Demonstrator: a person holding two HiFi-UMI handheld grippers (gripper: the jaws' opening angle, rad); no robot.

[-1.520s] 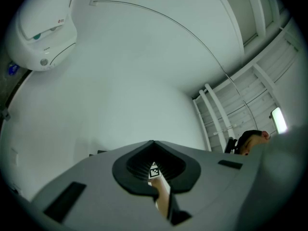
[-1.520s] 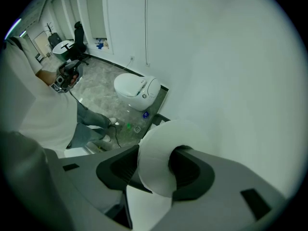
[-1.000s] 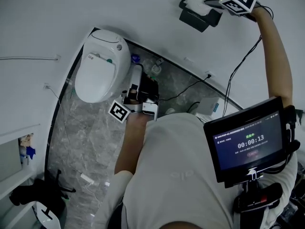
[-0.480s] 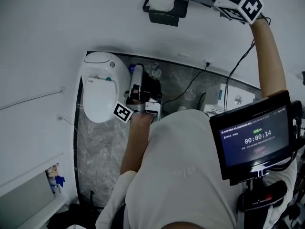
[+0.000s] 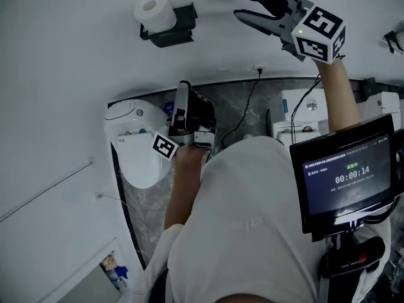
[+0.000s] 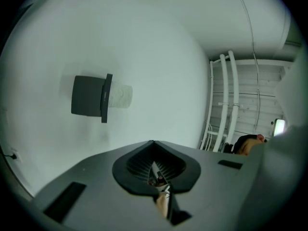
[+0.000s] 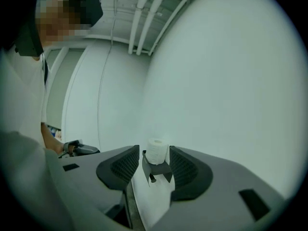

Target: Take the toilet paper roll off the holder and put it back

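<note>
A white wall [image 5: 63, 55] fills the space ahead of both grippers. Below the left gripper [image 6: 153, 148] sits a toilet [image 5: 136, 150], and a lit screen [image 5: 350, 178] hangs under the right arm. The dark holder [image 5: 170, 27] is fixed on the wall, well ahead of the right gripper [image 5: 241, 4], with only bare wall between them. The toilet paper roll [image 5: 154, 12] sits on the holder, framed by the right jaws, which are spread apart and empty. The left jaws are pressed together on nothing, held low and far from the roll.

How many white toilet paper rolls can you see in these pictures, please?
1: the white toilet paper roll sits on the black wall-mounted holder. No other roll shows, though some may be hidden.
</note>
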